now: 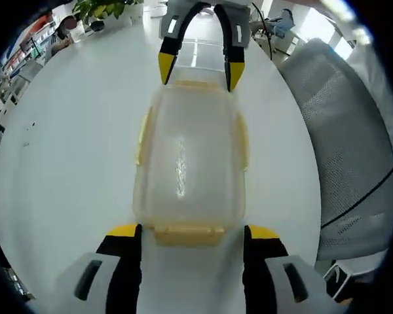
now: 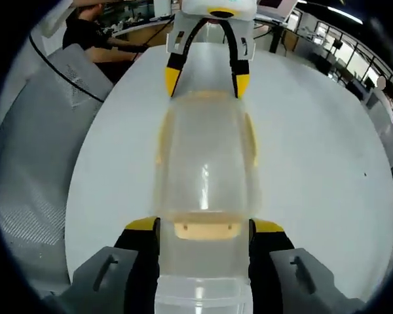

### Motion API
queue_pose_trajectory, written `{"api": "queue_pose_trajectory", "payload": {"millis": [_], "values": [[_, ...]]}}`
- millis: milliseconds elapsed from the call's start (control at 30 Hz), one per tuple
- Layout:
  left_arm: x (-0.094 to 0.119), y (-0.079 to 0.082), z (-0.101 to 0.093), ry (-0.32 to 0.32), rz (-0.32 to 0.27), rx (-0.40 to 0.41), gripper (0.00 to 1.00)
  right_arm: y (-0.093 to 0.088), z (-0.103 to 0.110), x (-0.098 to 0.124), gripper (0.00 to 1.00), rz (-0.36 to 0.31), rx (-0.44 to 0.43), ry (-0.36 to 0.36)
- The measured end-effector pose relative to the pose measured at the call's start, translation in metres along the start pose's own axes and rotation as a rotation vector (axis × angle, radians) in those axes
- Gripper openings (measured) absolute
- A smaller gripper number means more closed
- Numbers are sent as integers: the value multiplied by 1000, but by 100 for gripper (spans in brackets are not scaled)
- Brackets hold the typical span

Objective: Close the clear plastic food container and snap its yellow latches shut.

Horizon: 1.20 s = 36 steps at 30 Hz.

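Clear box [image 1: 188, 163] w/ lid on, flat on white table [image 1: 65, 170], between both grippers. Left gripper [image 1: 190, 232] wide, at near end latch [image 1: 188, 234]. Right gripper [image 2: 204, 229] wide, at other end latch [image 2: 206, 229]. Box prob light, thin, slippery. Push on yellow latches, not walls.

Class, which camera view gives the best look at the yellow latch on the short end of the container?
The left gripper view: the yellow latch lies unobstructed between the jaws of the left hand-held gripper, with the whole container behind it. The right gripper view shows the opposite end's latch, seen dimly through clear plastic.
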<state>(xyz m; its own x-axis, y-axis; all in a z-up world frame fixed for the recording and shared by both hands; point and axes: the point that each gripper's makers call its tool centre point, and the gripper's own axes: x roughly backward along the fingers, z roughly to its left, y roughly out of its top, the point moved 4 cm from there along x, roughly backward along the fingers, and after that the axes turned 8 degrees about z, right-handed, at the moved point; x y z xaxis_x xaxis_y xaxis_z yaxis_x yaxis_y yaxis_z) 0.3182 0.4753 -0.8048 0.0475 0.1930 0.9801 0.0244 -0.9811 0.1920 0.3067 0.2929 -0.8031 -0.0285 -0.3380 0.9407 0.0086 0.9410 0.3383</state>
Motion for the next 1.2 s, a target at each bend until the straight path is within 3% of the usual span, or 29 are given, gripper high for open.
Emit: {"api": "queue_pose_trajectory", "payload": {"millis": [233, 433, 1200], "values": [[0, -3, 1, -1, 42, -29, 53, -1, -2, -6, 38, 41, -7, 14], [1, -7, 0, -19, 69, -37, 39, 0, 0, -8, 38, 55, 3, 23], [-3, -6, -3, 25, 140, -6, 34, 2, 4, -11, 37, 87, -12, 14]]}}
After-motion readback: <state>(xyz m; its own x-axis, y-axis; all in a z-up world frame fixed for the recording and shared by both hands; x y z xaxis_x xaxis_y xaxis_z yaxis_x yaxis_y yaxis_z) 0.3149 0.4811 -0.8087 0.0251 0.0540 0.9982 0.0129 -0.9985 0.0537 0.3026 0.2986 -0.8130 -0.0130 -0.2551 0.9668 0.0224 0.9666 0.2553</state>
